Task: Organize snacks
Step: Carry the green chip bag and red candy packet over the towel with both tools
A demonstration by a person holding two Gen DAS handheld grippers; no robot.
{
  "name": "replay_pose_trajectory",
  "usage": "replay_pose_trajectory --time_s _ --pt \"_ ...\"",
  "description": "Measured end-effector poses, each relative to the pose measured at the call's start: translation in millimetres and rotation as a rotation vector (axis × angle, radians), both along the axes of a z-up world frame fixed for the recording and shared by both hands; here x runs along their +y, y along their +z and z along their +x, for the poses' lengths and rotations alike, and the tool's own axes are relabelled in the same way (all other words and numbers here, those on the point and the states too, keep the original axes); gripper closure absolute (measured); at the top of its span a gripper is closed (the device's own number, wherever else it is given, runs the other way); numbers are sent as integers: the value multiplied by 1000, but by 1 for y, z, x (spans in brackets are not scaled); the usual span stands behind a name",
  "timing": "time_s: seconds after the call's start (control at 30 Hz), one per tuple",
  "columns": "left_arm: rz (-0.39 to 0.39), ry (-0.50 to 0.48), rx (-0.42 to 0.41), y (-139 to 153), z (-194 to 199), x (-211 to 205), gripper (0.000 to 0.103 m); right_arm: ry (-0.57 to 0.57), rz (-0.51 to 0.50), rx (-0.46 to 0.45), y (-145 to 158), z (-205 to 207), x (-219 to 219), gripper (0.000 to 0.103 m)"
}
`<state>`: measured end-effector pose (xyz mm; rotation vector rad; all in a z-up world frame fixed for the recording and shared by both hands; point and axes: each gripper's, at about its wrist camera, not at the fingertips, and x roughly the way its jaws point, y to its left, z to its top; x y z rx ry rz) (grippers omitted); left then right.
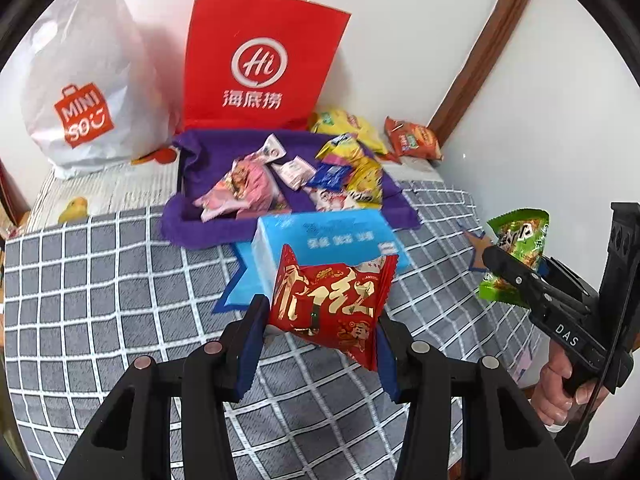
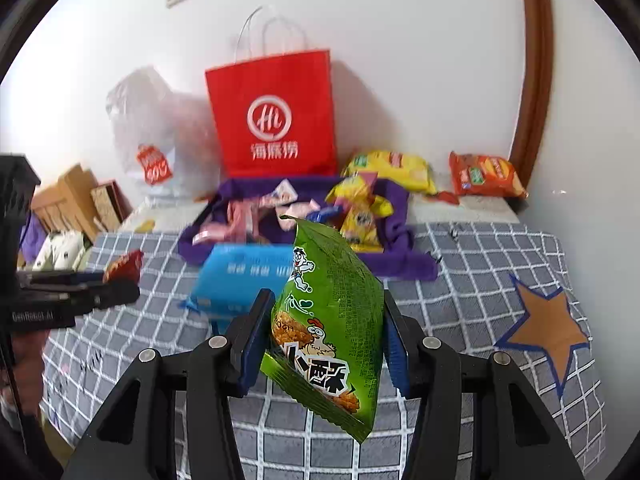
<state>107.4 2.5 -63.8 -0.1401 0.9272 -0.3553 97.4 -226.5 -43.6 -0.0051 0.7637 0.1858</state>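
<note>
**Snacks: 1 pack gripped in each gripper, both above the bed**

Snacks mostly sit in the purple tray [image 1: 188,184] at the far edge of the checked cover [image 1: 100,280], in front of the red bag [image 1: 260,60]. 2 more packs, yellow [image 2: 396,168] and orange [image 2: 486,176], lie past the tray near the far right corner. A blue box [image 1: 332,240] sits just in front of the tray.

Left gripper [image 1: 320,344]: jaws closed on the red pack [image 1: 332,304], held in the air over the cover. Right gripper [image 2: 326,344]: jaws closed on the green pack [image 2: 332,320], also lifted, tilted.

Likely step: carrying both packs to a spot, probably the tray or a bag; can't tell which.

Risks:
- Both packs are puffy, slick film, pinched across the body; a pack could slip out or twist if swung fast.
- Hard squeeze may crush contents or pop a seal.
- Grippers are near each other; moving together to 1 target could make them collide.
- Blue box is in the path to the tray; a low pass could knock it.
- Tray is already crowded, so a dropped pack may slide off its edge.
</note>
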Motion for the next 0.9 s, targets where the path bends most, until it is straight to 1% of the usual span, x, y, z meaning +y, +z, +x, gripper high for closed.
replay_pose_trajectory --time_s 0.1,0.3,0.5,0.9 --pt "-1 0 -16 11 3 -2 57 -4 16 -8 10 5 -2 52" --pt "-15 4 -32 26 15 -3 57 -7 2 -31 26 18 1 52" --pt "-34 0 -25 32 30 -4 57 -1 -5 -43 32 32 3 52" --pt "-10 18 -44 44 68 -2 57 10 -21 -50 37 80 13 52"
